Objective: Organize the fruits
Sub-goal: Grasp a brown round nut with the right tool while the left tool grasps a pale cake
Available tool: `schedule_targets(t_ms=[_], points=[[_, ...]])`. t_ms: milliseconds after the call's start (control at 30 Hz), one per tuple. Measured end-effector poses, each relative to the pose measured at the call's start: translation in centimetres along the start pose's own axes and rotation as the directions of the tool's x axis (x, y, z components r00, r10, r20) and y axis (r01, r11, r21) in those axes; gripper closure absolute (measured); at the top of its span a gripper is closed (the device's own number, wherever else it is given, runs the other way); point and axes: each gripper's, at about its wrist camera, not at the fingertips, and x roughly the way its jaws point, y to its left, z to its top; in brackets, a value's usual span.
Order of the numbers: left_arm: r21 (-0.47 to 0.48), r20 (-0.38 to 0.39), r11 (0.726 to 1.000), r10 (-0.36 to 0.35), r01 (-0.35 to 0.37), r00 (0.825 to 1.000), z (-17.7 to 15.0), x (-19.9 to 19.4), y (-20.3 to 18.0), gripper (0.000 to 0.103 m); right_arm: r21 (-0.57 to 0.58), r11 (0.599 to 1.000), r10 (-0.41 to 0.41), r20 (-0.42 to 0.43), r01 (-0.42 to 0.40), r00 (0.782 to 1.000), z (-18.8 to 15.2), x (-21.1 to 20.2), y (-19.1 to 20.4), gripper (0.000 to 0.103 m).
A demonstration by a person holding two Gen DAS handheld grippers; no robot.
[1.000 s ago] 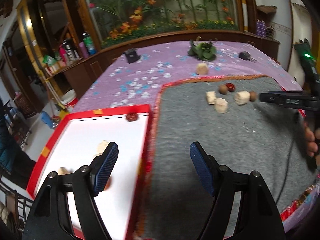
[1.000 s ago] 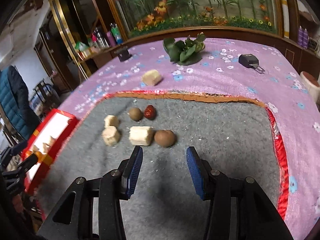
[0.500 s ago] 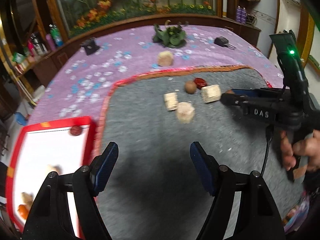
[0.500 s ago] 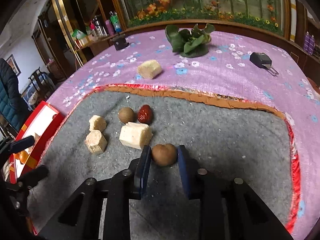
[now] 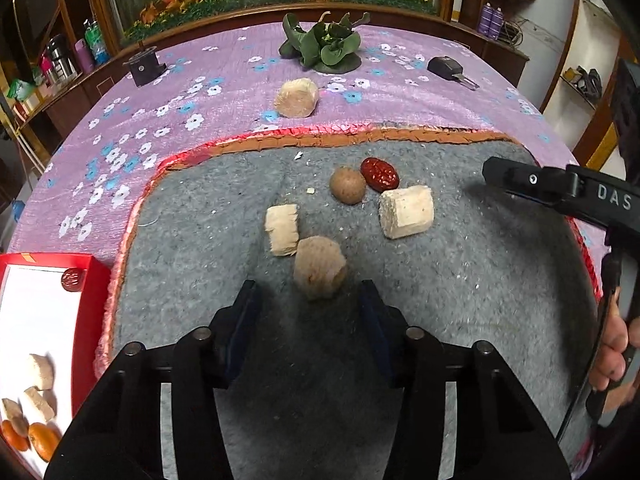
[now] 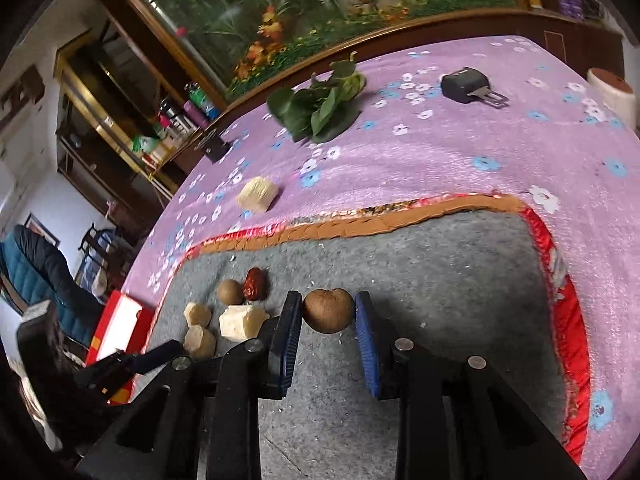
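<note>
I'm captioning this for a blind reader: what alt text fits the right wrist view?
The right gripper clamps a round brown fruit above a grey mat. To its left lie pale chunks, a smaller brown fruit and a red date.

I am working in a home living room: a purple floral tablecloth (image 5: pixel 168 128) under a grey felt mat (image 5: pixel 440 280), wooden shelving (image 6: pixel 104 120) with bottles (image 5: pixel 86 50), a flower mural (image 6: pixel 320 12) behind.

The red tray (image 5: pixel 94 280) runs off the left edge (its oranges (image 5: pixel 42 440) cropped); leafy greens (image 6: pixel 320 106) are motion-blurred.
</note>
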Motion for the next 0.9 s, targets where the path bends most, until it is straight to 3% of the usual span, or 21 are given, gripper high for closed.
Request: schedule_targets(t_ms=[267,400,633,900], points=[[-0.043,0.009,0.999,-0.013,0.014,1.000,1.1,1.1,-0.2,0.062,0.019,1.000,0.017,0.004,-0.017,1.000,0.1,-0.4,0.0,0.075],[-0.041,0.034,0.999,-0.008,0.009,0.999,0.9,1.0,-0.3,0.078,0.022,1.000,0.018,0.005,-0.018,1.000,0.1,-0.4,0.0,0.075],[-0.060,0.055,0.998,-0.018,0.022,0.998,0.5,0.6,0.1,0.078,0.025,0.999,0.027,0.017,-0.027,1.000,0.2,-0.7,-0.1,0.075],[-0.067,0.099,0.997,-0.018,0.024,0.995,-0.8,-2.6,0.7,0.078,0.015,0.999,0.048,0.039,-0.049,0.998,0.1,-1.1,0.1,0.075]])
